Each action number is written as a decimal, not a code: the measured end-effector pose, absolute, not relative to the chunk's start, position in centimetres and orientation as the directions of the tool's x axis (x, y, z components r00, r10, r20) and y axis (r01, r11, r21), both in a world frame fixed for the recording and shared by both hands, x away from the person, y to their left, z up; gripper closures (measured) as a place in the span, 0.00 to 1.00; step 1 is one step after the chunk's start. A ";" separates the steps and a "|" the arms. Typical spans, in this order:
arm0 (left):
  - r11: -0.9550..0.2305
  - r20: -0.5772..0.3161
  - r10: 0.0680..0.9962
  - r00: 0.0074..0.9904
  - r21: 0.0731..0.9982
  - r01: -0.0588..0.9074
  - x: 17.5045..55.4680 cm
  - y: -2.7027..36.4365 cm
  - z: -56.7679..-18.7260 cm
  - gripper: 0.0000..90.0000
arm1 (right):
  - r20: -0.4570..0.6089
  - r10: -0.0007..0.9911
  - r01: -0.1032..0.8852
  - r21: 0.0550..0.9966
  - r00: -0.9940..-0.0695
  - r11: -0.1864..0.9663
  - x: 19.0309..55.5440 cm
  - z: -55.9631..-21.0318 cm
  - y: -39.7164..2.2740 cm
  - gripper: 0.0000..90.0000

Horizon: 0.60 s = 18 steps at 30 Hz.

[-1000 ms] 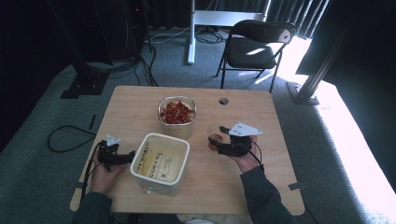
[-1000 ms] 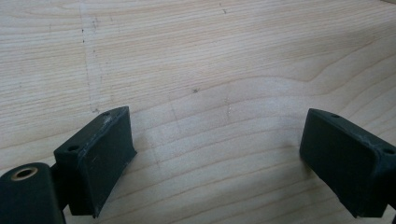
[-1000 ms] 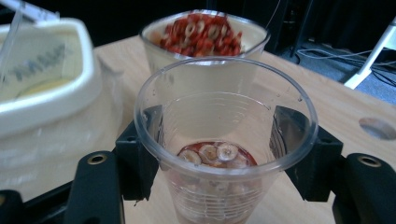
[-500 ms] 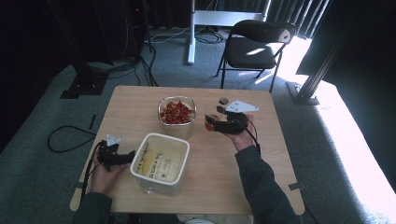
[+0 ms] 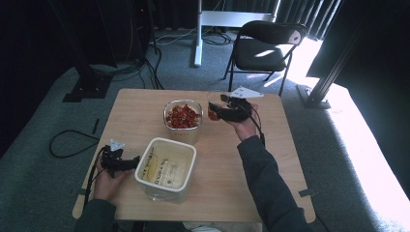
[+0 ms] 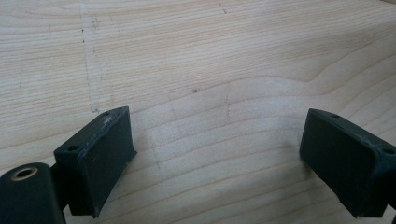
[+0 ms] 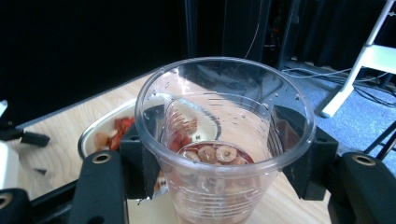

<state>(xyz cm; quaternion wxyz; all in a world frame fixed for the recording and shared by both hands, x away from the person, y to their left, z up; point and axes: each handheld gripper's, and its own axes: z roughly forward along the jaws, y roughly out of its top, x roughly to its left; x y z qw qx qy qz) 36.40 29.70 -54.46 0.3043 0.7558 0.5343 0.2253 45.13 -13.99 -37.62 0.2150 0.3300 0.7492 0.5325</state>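
My right gripper is shut on a clear plastic cup, one black jaw on each side of its wall. The cup stands upright and has reddish slices in its bottom. It sits just right of a glass bowl filled with red pieces, whose rim appears behind the cup in the right gripper view. Over at the near left, my left gripper rests on the table beside a white tub. Its jaws are open, with bare wood between them.
The wooden table has bare room on its right half and far left corner. A black folding chair stands beyond the far edge. A cable loops on the carpet to the left. The white tub has yellowish contents.
My right gripper has carried the cup away from me, from the table's middle right to beside the glass bowl. The left gripper has stayed put.
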 end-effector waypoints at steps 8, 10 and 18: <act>-0.244 0.016 0.945 0.327 0.701 0.670 36.4 29.7 -54.5 0.11 | 0.033 0.728 0.271 0.939 -0.684 0.212 46.8 -36.6 -12.8 0.41; -0.244 0.015 0.945 0.328 0.701 0.670 36.4 29.7 -54.5 0.11 | 0.031 0.728 0.269 0.939 -0.685 0.213 47.0 -36.6 -12.6 0.41; -0.242 0.014 0.945 0.326 0.700 0.671 36.4 29.7 -54.5 0.11 | 0.020 0.741 0.281 0.932 -0.672 0.230 48.7 -36.3 -11.6 0.42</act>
